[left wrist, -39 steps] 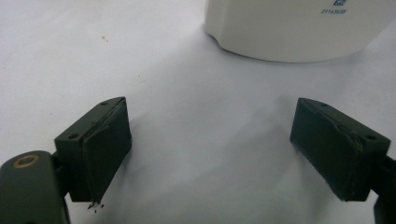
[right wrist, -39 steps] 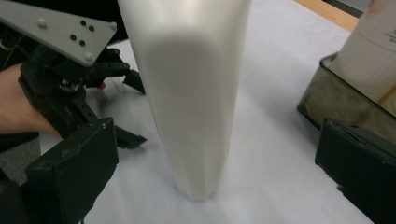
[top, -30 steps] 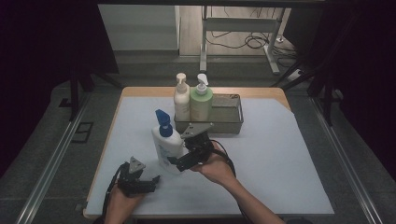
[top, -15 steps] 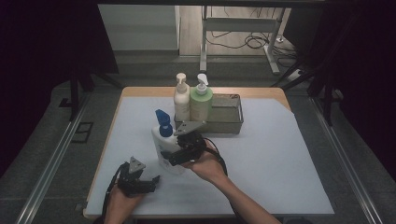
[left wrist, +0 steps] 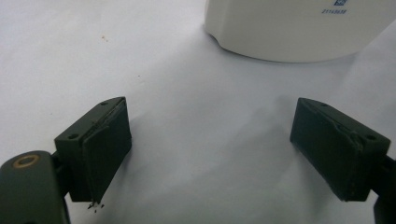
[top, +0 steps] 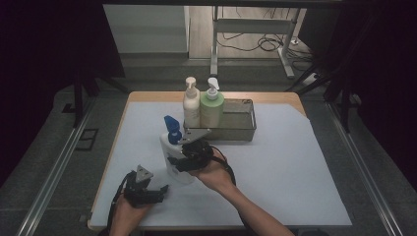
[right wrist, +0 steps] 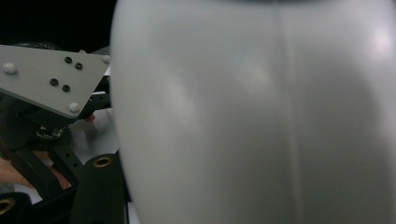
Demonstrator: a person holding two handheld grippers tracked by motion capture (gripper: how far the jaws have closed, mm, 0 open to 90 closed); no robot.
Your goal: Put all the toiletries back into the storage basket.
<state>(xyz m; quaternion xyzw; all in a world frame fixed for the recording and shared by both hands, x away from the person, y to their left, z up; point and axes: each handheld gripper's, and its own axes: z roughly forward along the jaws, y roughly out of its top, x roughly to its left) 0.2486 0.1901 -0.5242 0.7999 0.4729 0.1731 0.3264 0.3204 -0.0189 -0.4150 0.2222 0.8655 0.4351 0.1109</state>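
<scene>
A white bottle point(top: 171, 153) with a blue pump top stands upright on the white mat, left of centre. My right gripper point(top: 174, 160) comes at it from the right and is shut on its body. In the right gripper view the bottle's white wall point(right wrist: 257, 116) sits tight against the camera. My left gripper point(top: 159, 189) rests low on the mat near the front edge, open and holding nothing. In the left gripper view the left gripper point(left wrist: 210, 154) has bare mat between its jaws, and the bottle's base point(left wrist: 299, 28) sits just beyond them.
A grey metal tray point(top: 240, 129) stands at the back of the mat. A cream pump bottle point(top: 191, 105) and a green pump bottle point(top: 212, 108) stand at its left end. The left gripper's grey plate point(right wrist: 46, 84) shows beside the held bottle.
My right gripper has carried the white bottle a little to the left and nearer the front edge. The left gripper has stayed put and open.
</scene>
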